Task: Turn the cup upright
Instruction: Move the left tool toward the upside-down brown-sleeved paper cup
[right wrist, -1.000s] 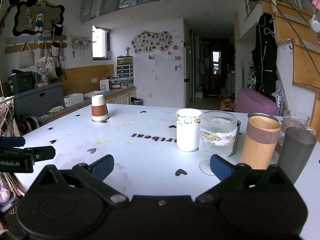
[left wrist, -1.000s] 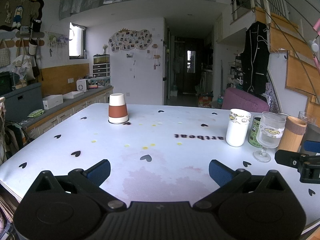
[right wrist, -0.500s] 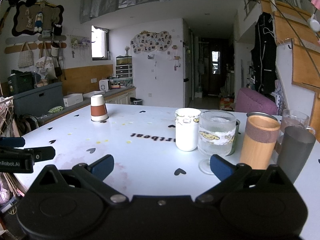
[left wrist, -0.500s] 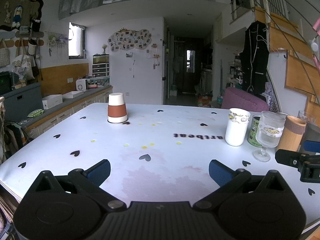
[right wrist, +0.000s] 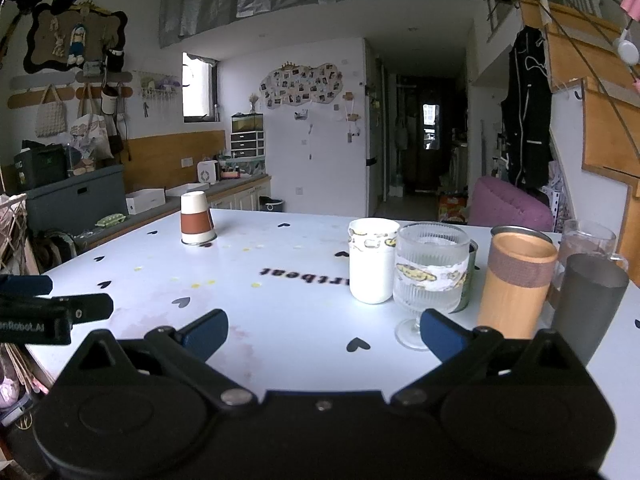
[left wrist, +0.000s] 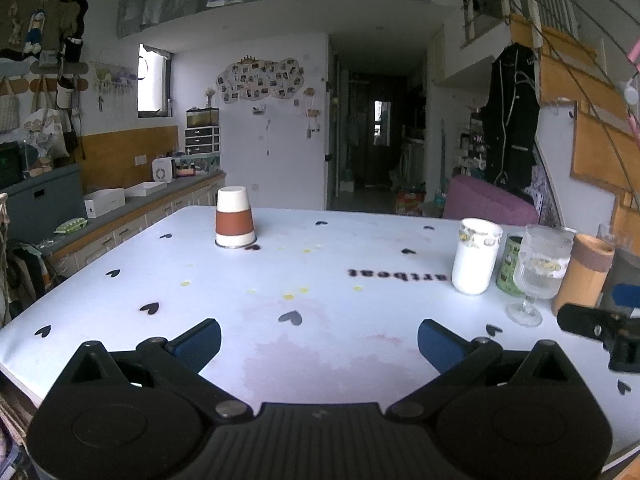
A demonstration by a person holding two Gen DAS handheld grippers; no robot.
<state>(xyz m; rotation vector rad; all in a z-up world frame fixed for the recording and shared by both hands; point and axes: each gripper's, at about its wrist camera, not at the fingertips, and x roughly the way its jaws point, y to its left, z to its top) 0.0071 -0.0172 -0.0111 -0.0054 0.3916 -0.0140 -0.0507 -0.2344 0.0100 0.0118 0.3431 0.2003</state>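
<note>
Partly obscured items first: in the right wrist view, the green can is largely hidden behind the ribbed stemmed glass, the glass mug is screened by the grey metal tumbler, and the stemmed glass's foot is cut by the right tongs' finger. The printed lettering on the worktop reads upside down and its end is covered by the white ceramic cup.

One paper cup, white with a brown band, stands inverted on the far left part of the worktop: mouth down, closed base up, long axis vertical. It is well apart from the other vessels and from both tongs.

Count on the right side of the worktop: one white ceramic cup, one ribbed stemmed glass, one green can, one bamboo tumbler with a brown band, one grey metal tumbler, one glass mug. They stand close together, all mouth up.

Left tongs: released, fingers spread wide, nothing between them, above the near edge of the worktop. Right tongs: likewise released and spread, gripping nothing.
</note>
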